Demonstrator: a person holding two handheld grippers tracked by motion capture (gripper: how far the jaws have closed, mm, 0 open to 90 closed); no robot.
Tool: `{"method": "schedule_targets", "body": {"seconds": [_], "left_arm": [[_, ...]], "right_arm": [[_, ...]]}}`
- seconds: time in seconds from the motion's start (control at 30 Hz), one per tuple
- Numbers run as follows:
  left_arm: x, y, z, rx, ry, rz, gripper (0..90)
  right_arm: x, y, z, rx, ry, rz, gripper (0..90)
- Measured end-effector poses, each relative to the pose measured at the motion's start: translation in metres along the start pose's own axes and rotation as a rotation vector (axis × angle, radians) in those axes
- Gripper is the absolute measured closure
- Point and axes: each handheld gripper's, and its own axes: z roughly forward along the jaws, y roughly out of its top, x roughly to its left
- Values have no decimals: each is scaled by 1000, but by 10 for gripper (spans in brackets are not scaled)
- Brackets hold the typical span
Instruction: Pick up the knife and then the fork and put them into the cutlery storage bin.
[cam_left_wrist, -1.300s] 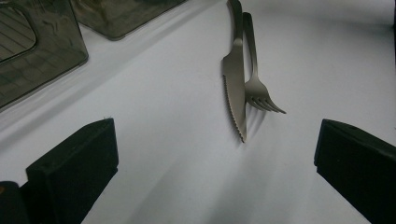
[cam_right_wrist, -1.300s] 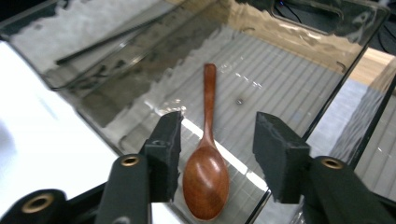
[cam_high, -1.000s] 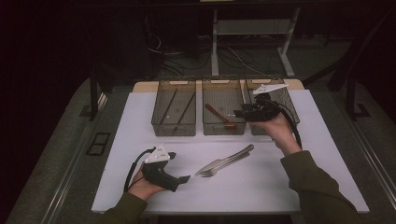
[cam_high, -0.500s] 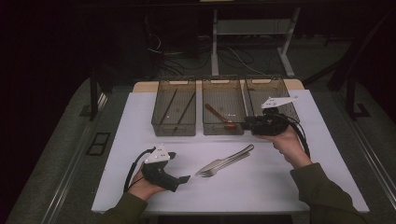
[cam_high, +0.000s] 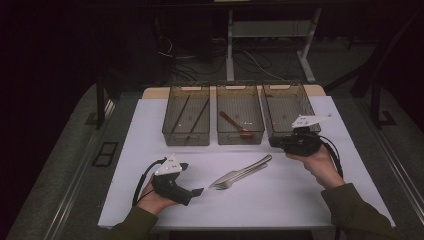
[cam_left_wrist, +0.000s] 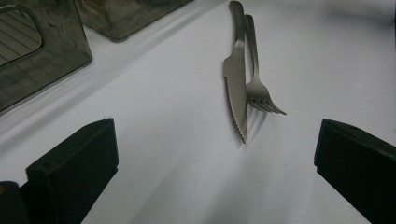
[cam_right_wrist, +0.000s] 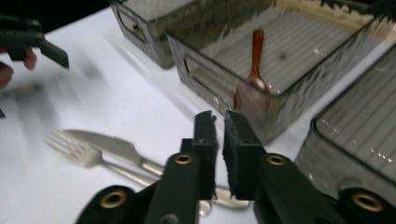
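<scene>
A steel knife (cam_high: 248, 167) and fork (cam_high: 229, 181) lie side by side on the white table (cam_high: 150, 130), seen close in the left gripper view as knife (cam_left_wrist: 236, 79) and fork (cam_left_wrist: 257, 88). My left gripper (cam_high: 191, 179) rests at the near left, open wide, its jaws pointing at the cutlery from a short way off (cam_left_wrist: 217, 135). My right gripper (cam_high: 274, 143) hovers just in front of the right bin (cam_high: 287, 107). Its jaws (cam_right_wrist: 220, 123) have just been closing and now stand shut with nothing between them, above the handle ends of the knife (cam_right_wrist: 107, 142) and fork (cam_right_wrist: 77, 149).
Three clear dark bins stand in a row at the back. The left bin (cam_high: 186, 117) holds thin dark sticks, and the middle bin (cam_high: 241, 134) holds a red-brown spoon (cam_high: 234, 124), also seen as a spoon (cam_right_wrist: 256, 60). The left gripper (cam_right_wrist: 37, 42) shows far off.
My right hand has come back from over the right bin toward the near side and lower, to just in front of that bin. The left hand and the cutlery have stayed put.
</scene>
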Motion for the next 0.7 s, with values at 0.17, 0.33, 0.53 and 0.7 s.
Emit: {"method": "schedule_targets", "body": {"seconds": [0.17,0.33,0.53,0.7], "left_arm": [[0,1,-1,-3,6,2,0],[0,0,-2,-2,6,1,0],[0,0,-2,-1,6,2,0],[0,0,-1,-2,3,0,0]], "right_arm": [[-1,-9,1,32,7,-4,898],[-2,-16,11,86,8,-15,898],[2,-20,27,135,29,-31,898],[10,-22,37,169,51,-52,899]]}}
